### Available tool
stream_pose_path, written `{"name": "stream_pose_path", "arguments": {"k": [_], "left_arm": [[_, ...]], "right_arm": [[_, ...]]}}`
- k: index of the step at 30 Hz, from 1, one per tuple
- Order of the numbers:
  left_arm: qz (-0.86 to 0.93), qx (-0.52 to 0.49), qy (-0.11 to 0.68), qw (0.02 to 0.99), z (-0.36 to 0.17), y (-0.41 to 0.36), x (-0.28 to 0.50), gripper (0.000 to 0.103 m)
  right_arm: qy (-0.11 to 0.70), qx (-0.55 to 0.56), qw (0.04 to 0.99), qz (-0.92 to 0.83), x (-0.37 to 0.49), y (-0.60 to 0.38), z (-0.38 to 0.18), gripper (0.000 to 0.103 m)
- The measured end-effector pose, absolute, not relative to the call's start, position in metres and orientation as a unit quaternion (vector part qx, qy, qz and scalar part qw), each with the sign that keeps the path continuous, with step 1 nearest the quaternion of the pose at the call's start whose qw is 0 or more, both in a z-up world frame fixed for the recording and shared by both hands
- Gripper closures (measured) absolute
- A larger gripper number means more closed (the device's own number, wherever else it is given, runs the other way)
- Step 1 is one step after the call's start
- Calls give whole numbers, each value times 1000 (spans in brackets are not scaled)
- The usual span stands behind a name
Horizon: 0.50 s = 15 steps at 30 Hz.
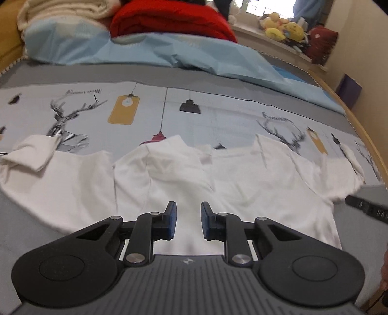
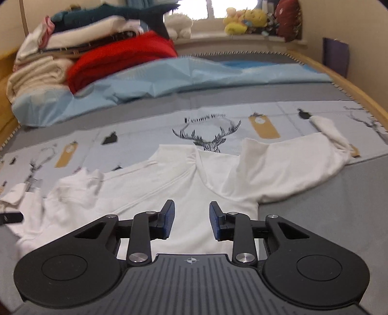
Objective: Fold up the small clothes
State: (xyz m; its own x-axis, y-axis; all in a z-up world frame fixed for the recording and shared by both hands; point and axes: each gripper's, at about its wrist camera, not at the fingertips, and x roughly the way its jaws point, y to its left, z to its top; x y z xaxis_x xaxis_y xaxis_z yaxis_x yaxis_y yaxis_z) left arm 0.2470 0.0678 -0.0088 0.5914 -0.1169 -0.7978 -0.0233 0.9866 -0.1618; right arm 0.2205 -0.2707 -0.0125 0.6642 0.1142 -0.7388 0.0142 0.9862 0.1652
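Observation:
A white long-sleeved shirt point(image 1: 254, 181) lies spread on the bed, neck towards the far side. Its body point(image 2: 150, 189) is flat with some creases. One sleeve point(image 1: 31, 152) is bunched at the far left; the other sleeve point(image 2: 332, 135) runs out to the right. My left gripper point(image 1: 188, 206) hovers over the shirt's lower middle, its blue pads a narrow gap apart with nothing pinched. My right gripper point(image 2: 191, 206) hangs over the shirt near its right side seam, jaws wider apart and empty. A black finger point(image 1: 363, 209) of the other gripper shows at the right edge.
The bed sheet point(image 2: 242, 116) is grey with deer and lamp prints. A light-blue duvet point(image 1: 169, 55) is rumpled behind the shirt. A red blanket point(image 2: 121, 58) and cream folded cloths point(image 2: 36, 72) are stacked at the back left. Plush toys point(image 2: 245, 19) sit on the windowsill.

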Motion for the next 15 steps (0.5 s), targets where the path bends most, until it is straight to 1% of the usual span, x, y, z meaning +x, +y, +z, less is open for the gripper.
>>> {"name": "stream_pose_path", "arguments": {"k": [2,4,6,7,8,9,11,13,14,15], "left_arm": [[-24,-90,457,884,-25,78,273,79],[-22,-114,465,878,-43,88,297,76],[-9,-144,478,866,-59,99,318,67],[-6,-161,482,861,-64,103,325,64],[-5,-176,484,857,-69,107,333,57],[-5,-190,483,855,-73,110,342,44],[2,-199,481,854,-78,113,356,32],[10,-196,489,850,-88,114,369,32],[16,-191,499,846,-95,113,376,34],[23,-181,509,841,-101,113,381,45]], "right_arm": [[414,74,907,31,244,-272,-31,64],[419,58,906,32,266,-268,-50,62],[421,47,905,33,286,-267,-66,59],[423,43,904,36,296,-266,-73,57],[426,39,903,38,305,-264,-79,53],[429,33,902,39,315,-263,-85,51],[430,24,901,40,331,-260,-95,51],[437,14,898,41,346,-257,-106,51],[444,5,895,39,353,-255,-114,51],[446,-4,894,37,356,-253,-119,52]]}}
